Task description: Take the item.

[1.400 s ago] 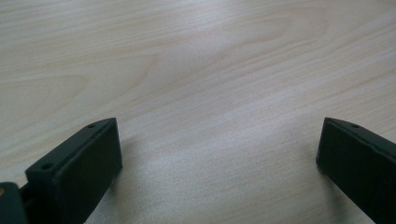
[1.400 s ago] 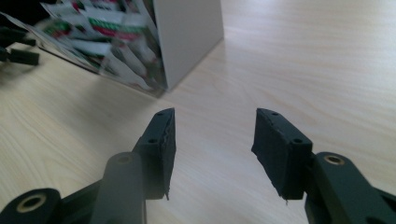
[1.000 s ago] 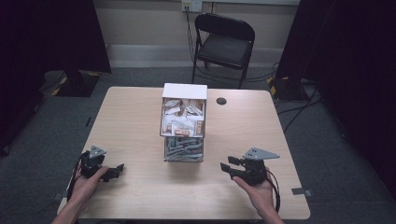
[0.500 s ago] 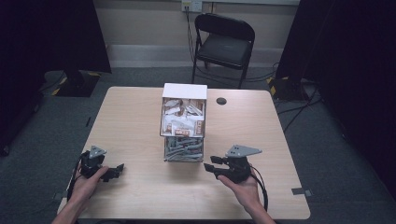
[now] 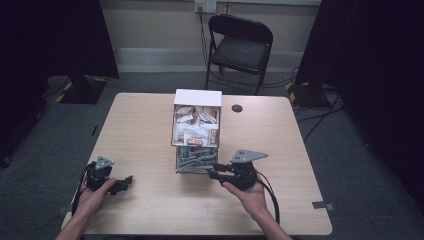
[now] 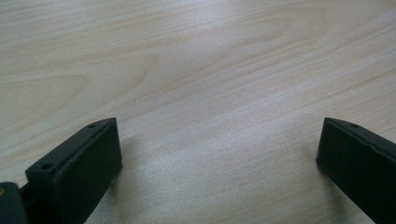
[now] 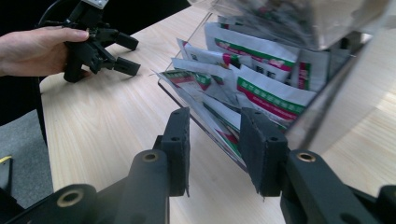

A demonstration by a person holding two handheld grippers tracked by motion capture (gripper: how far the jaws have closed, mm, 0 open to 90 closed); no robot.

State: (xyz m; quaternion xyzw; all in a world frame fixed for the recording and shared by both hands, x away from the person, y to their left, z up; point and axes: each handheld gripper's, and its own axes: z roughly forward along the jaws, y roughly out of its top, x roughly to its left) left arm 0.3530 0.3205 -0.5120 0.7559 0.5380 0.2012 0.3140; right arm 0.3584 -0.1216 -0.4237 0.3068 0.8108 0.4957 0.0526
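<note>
1. The sachets [image 7: 261, 88] lay fanned out in the lower clear tray [image 5: 192, 161] of the dispenser [image 5: 196, 125], near the middle of the counter [image 5: 150, 125]; their long axes slanted out toward the near edge.
2. The right hand-held gripper [image 5: 216, 172] was just beside the tray's near right corner, pointing at it; its jaws had just been closing, with the foremost sachet's edge [image 7: 219, 135] between them, apparently not yet pinched.
3. The left hand-held gripper [image 5: 125, 181] rested open near the near left corner, well apart; the right was nearer.
</note>
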